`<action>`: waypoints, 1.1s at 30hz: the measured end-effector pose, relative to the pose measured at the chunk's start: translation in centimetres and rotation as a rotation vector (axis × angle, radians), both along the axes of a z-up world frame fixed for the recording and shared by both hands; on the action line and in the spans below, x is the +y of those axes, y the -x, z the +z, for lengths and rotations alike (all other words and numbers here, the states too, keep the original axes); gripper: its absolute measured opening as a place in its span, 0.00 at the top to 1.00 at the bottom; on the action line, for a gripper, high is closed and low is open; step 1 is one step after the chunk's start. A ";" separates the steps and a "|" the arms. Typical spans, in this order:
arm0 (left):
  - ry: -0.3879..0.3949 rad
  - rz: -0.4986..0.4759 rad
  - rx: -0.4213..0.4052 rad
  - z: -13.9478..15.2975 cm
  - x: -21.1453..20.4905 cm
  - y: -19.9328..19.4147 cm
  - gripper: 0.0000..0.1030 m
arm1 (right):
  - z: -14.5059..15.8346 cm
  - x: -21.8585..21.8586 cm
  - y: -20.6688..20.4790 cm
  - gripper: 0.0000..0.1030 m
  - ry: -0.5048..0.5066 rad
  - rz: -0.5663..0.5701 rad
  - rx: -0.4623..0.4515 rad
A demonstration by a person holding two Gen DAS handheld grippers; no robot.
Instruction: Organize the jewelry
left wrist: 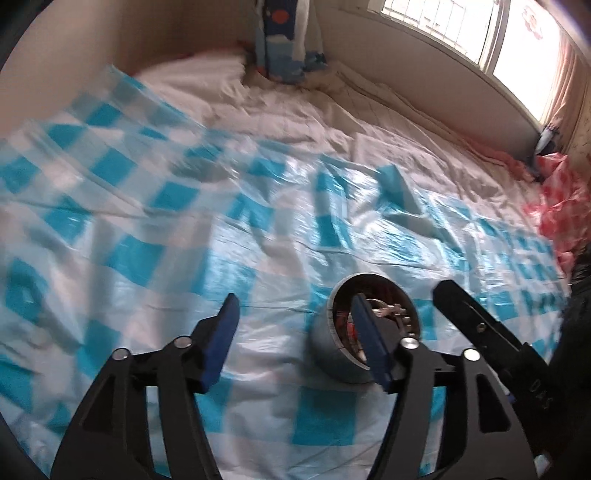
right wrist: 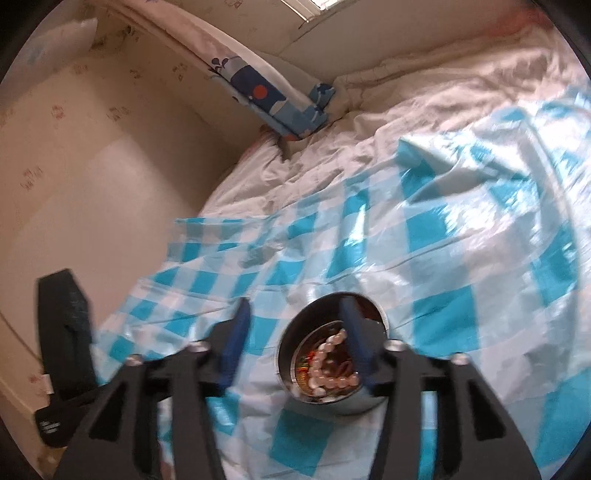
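A small round metal bowl (left wrist: 325, 343) stands on the checked sheet, and a pale bead bracelet (right wrist: 332, 384) and other small jewelry lie inside it. My left gripper (left wrist: 293, 301) is open just above the sheet. Its right blue pad (left wrist: 364, 325) is in front of the bowl, and nothing is between the pads. My right gripper (right wrist: 294, 302) is open too, its right pad (right wrist: 351, 328) over the bowl's mouth; the bowl (right wrist: 321, 310) lies partly in the gap, unpinched. Beads (left wrist: 391, 310) show past the left gripper's pad. Each view catches the other gripper's black finger at its edge.
A blue-and-white checked plastic sheet (left wrist: 258, 258) covers a bed with white bedding (left wrist: 295, 110). A blue patterned cloth (right wrist: 280, 99) hangs in the far corner by the wall. A pink-red cloth (left wrist: 557, 206) lies at the right, under a window (left wrist: 461, 26).
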State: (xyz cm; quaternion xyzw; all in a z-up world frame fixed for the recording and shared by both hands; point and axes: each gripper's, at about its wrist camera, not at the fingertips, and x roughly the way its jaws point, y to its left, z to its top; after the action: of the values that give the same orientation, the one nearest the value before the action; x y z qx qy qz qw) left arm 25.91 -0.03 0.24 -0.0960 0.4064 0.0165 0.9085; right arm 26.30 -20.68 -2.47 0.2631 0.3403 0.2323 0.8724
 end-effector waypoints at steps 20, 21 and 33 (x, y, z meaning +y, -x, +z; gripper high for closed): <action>-0.159 -0.089 -0.041 2.0 -1.7 16.6 0.17 | 4.3 -1.3 16.0 0.26 0.500 -0.122 -0.049; -0.157 -0.097 -0.041 1.8 -1.7 18.0 0.17 | 4.4 -1.3 17.0 0.24 0.507 -0.117 -0.051; -0.148 -0.063 -0.047 0.6 -1.2 23.5 0.08 | 3.3 0.6 25.0 0.10 0.618 -0.036 -0.104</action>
State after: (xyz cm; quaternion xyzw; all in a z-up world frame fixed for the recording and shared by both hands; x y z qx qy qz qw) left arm 2.38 -1.19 0.80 -0.0162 0.3856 0.0157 0.9224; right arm 1.28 -20.09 0.87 -0.0208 0.3450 0.1157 0.9312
